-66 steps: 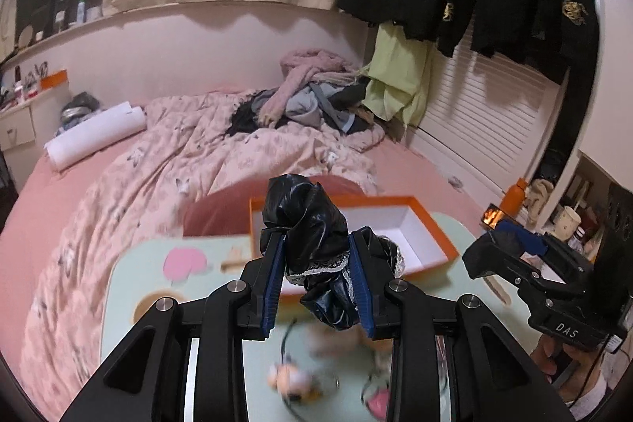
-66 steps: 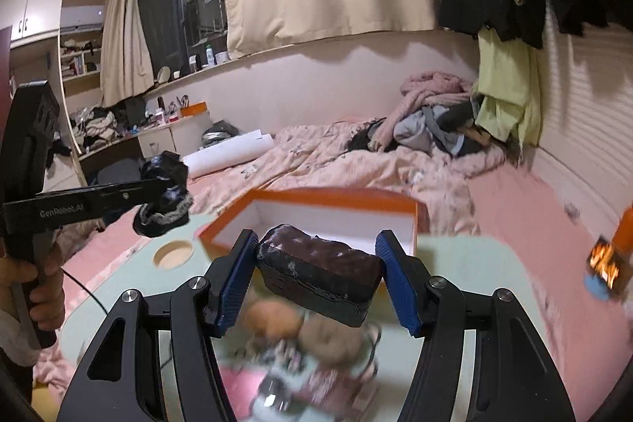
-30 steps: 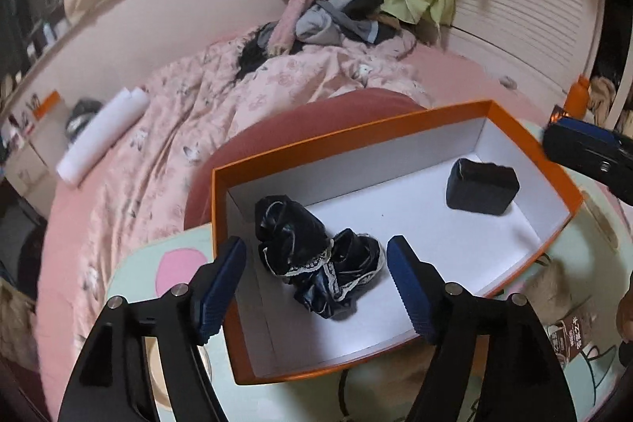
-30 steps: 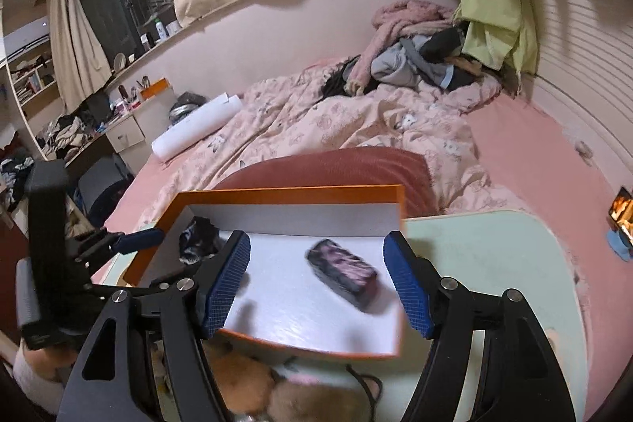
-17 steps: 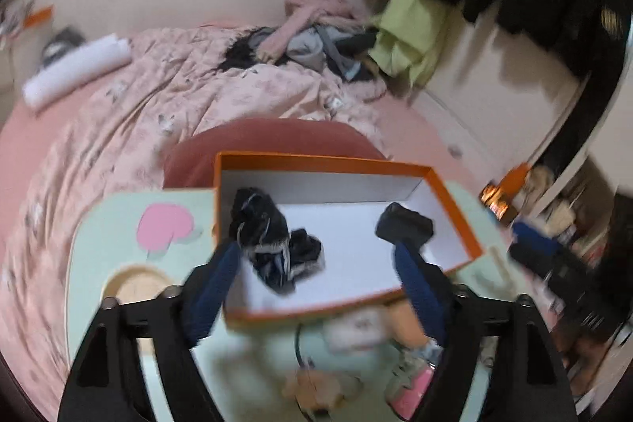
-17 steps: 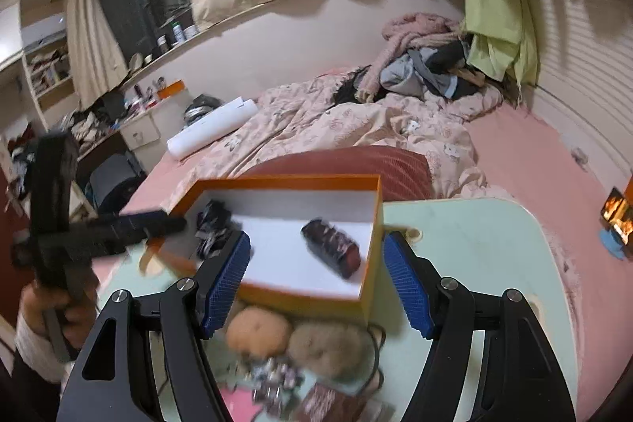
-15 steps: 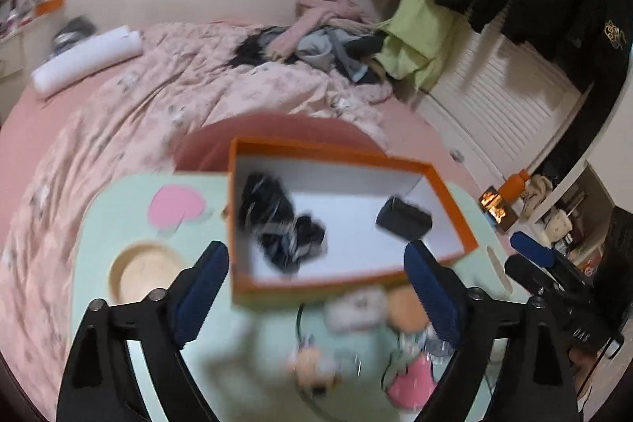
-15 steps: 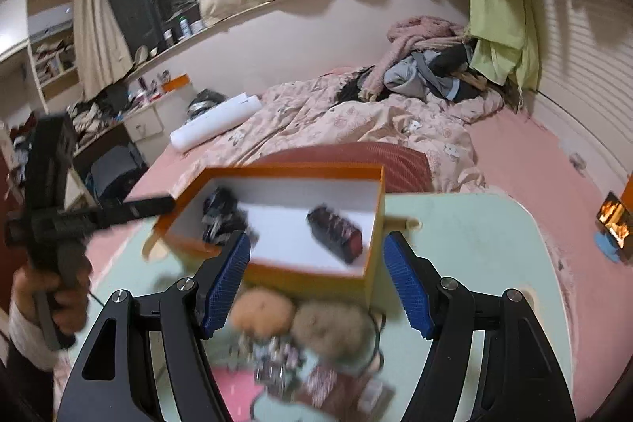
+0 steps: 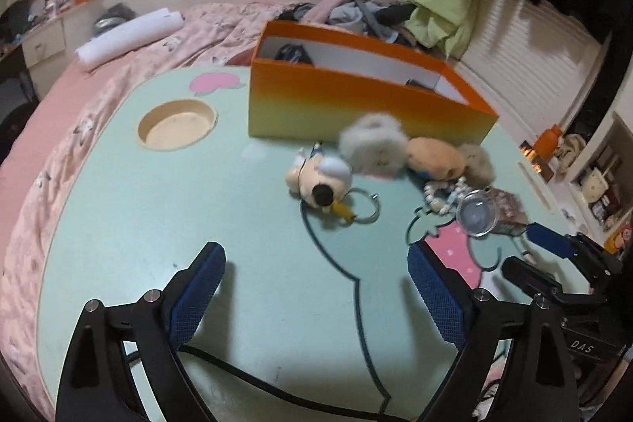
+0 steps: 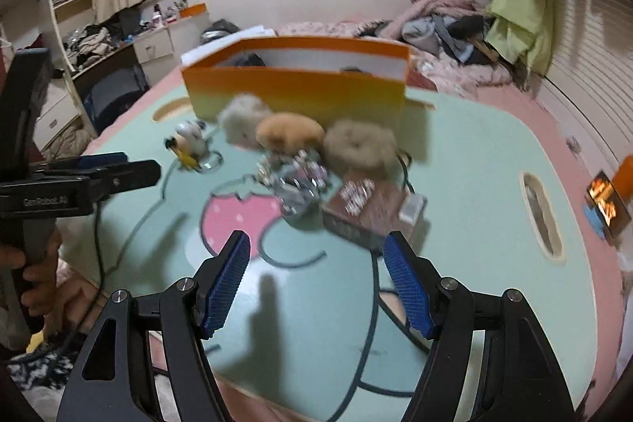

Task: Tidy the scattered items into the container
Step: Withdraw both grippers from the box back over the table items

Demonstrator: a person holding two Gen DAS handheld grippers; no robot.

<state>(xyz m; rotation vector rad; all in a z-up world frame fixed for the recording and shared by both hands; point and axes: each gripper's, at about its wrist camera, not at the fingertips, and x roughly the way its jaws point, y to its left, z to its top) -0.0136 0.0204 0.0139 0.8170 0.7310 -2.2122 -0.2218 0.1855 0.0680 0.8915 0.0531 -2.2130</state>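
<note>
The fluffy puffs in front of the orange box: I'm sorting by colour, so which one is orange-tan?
The middle puff, lying between the whitish puff on its left and the grey-beige puff on its right; it alone is orange-tan.

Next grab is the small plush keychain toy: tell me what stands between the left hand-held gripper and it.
Nothing visible. The left hand-held gripper is open, and only bare table lies between it and the plush keychain toy.
</note>
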